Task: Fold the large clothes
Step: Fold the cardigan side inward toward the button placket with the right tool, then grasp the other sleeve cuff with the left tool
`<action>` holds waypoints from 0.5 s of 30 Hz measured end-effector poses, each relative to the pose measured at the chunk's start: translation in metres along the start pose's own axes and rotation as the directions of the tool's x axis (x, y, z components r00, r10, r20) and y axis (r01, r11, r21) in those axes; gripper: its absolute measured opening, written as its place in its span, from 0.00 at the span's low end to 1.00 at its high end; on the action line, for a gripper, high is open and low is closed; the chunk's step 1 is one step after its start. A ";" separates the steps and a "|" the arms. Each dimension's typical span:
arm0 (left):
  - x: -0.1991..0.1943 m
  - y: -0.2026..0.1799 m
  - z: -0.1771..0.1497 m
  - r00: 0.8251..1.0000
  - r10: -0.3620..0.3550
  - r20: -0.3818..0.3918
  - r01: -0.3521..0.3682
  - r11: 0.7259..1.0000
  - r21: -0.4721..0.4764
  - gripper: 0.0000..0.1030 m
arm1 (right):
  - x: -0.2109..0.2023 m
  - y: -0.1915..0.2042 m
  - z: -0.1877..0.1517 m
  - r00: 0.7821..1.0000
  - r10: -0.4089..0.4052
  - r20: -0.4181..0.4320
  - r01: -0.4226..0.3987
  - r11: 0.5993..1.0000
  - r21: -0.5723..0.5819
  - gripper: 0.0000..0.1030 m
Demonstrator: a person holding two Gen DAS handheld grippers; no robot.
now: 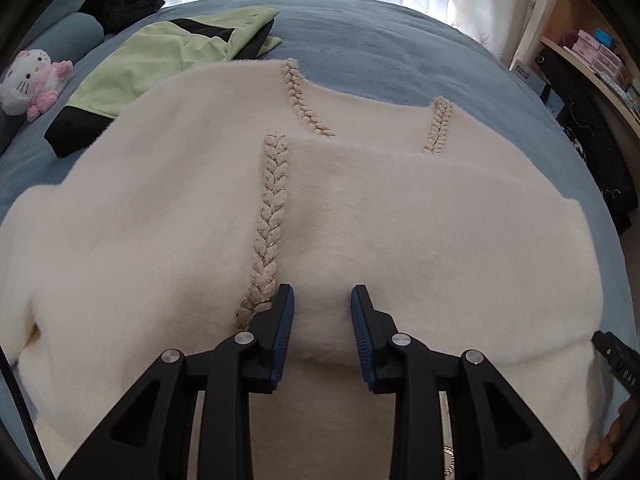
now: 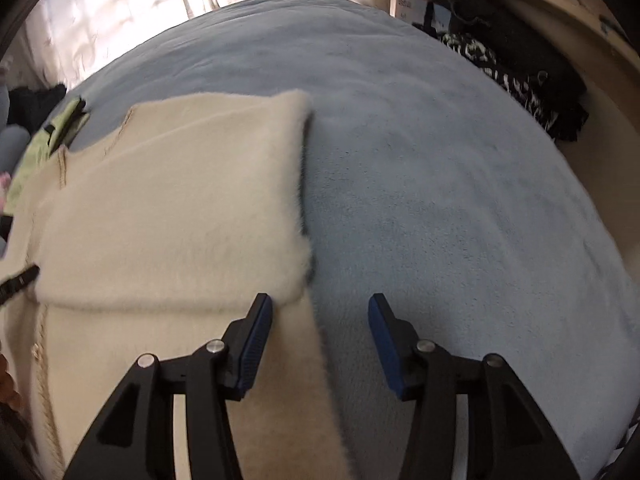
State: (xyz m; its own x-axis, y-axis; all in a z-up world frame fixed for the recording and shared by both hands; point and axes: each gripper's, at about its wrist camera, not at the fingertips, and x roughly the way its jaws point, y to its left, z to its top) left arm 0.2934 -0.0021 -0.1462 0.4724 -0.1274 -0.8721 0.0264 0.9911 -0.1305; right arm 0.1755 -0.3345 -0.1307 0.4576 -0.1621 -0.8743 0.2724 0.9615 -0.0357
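One fuzzy cream sweater (image 1: 168,216) (braided trim (image 1: 272,208)) on plush blue blanket (image 2: 440,184)

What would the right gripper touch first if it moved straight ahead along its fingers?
Probably the right edge of the white sweater, or the blue blanket just beside it. The right gripper is open and empty, and that edge runs between its fingers; depth is unclear.

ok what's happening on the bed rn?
A person with a handheld gripper in each hand is folding a fluffy white sweater on a blue blanket. One side panel is already folded over the body. The left gripper hangs over the sweater beside its braided trim, jaws apart, gripping nothing. The right gripper is open above the sweater's right edge. A green garment lies behind.
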 end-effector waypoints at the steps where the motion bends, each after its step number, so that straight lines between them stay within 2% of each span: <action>1: 0.000 -0.002 0.001 1.000 0.004 -0.004 -0.004 1.000 -0.003 0.29 | -0.002 0.005 -0.001 1.000 -0.012 0.010 0.012 1.000 -0.012 0.48; 7: -0.016 -0.007 -0.004 1.000 0.009 -0.008 -0.009 1.000 0.004 0.44 | -0.021 0.011 -0.009 0.999 0.000 0.032 0.000 1.000 0.006 0.48; 15: -0.056 -0.005 -0.029 0.999 0.032 -0.005 -0.032 0.999 -0.004 0.45 | -0.051 0.028 -0.032 0.995 0.098 0.029 -0.099 0.994 0.054 0.48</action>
State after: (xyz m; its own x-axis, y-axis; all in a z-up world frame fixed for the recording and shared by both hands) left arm 0.2413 -0.0012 -0.1107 0.4686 -0.0958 -0.8782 0.0073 0.9945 -0.1046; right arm 0.1327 -0.2925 -0.1032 0.5064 -0.0735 -0.8592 0.2712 0.9594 0.0778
